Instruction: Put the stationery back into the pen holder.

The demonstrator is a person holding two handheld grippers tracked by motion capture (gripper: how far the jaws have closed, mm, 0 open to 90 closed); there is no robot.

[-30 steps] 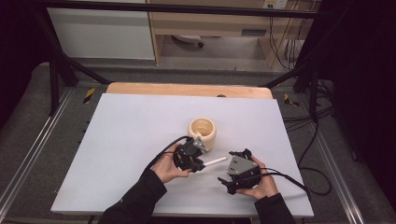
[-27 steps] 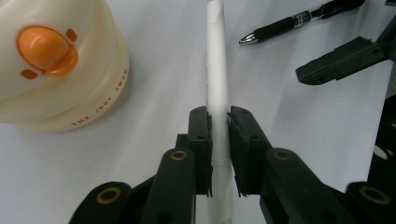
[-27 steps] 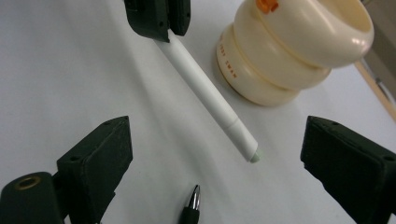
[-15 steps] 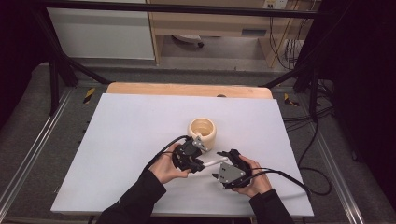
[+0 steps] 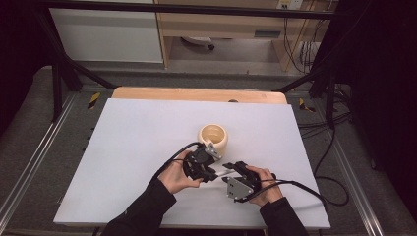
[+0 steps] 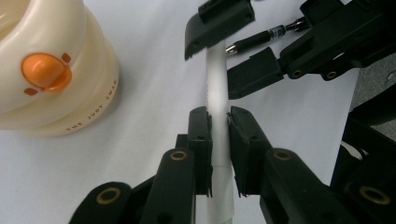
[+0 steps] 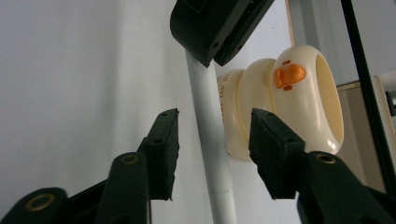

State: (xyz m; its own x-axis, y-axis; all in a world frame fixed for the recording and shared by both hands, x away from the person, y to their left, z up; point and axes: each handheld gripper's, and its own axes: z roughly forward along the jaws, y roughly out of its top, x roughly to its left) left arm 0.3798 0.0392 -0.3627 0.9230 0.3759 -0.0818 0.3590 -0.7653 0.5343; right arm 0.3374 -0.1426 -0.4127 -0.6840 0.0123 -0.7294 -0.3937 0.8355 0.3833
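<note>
Closing from a wide stance, the right gripper (image 5: 230,172) has just been narrowing its 2 black jaws around the slim white plastic pen (image 6: 217,100), which lies between them; in the right gripper view the pen (image 7: 205,121) runs up the centre of the frame with a clear gap to each pad, so these jaws are still apart and press on nothing. Compared with the high view of a second ago, the right hand (image 5: 263,187) now sits nearer the left hand (image 5: 174,176), just right of centre in the lower half of the frame. The left gripper (image 6: 219,122) is clamped on the pen barrel, both pads pressing its sides at lower centre of the left gripper view. At the upper right of that view the right gripper's jaws flank the pen's far end, where a dark, metal-tipped inner part (image 6: 261,37) shows. The cream, ring-ribbed ceramic cup with an orange duck-bill motif (image 5: 213,136) stands on the white table sheet (image 5: 123,147), just above both grippers. Judged from this, a 2-handed hold is forming, probably to pull the pen apart or pass it over; the second grip is not yet made.
</note>
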